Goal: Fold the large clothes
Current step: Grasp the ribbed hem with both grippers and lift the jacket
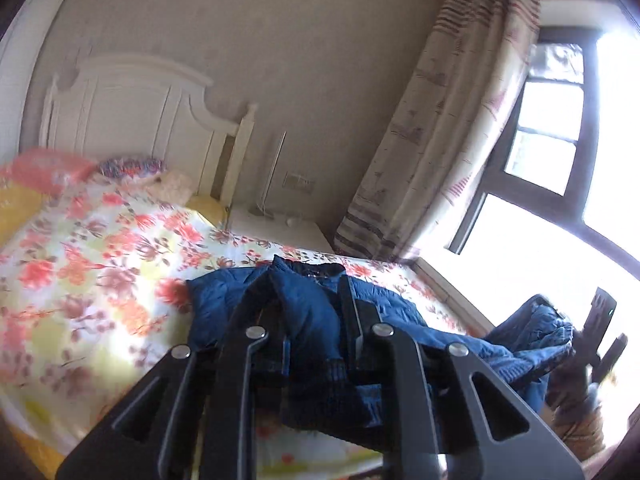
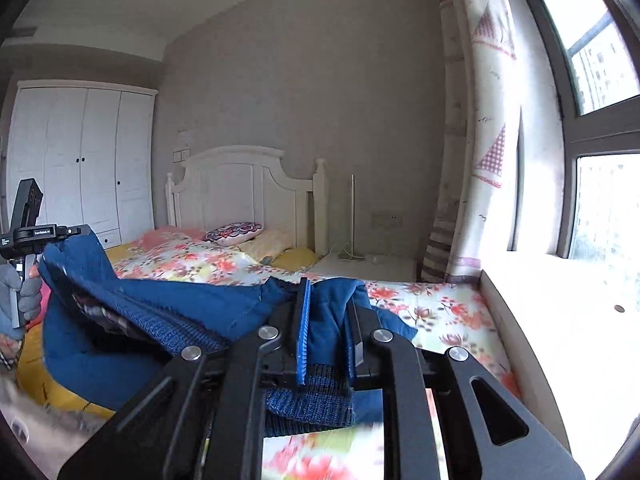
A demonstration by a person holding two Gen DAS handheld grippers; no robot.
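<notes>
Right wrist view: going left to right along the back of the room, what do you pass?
White wardrobe → white headboard → thin upright lamp on the bedside table → patterned curtain → window.

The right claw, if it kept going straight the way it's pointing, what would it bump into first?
Probably the flowery bed cover. The right claw is shut on the blue jacket and points slightly downward across the bed, with the nightstand farther along. Depth is hard to judge here.
</notes>
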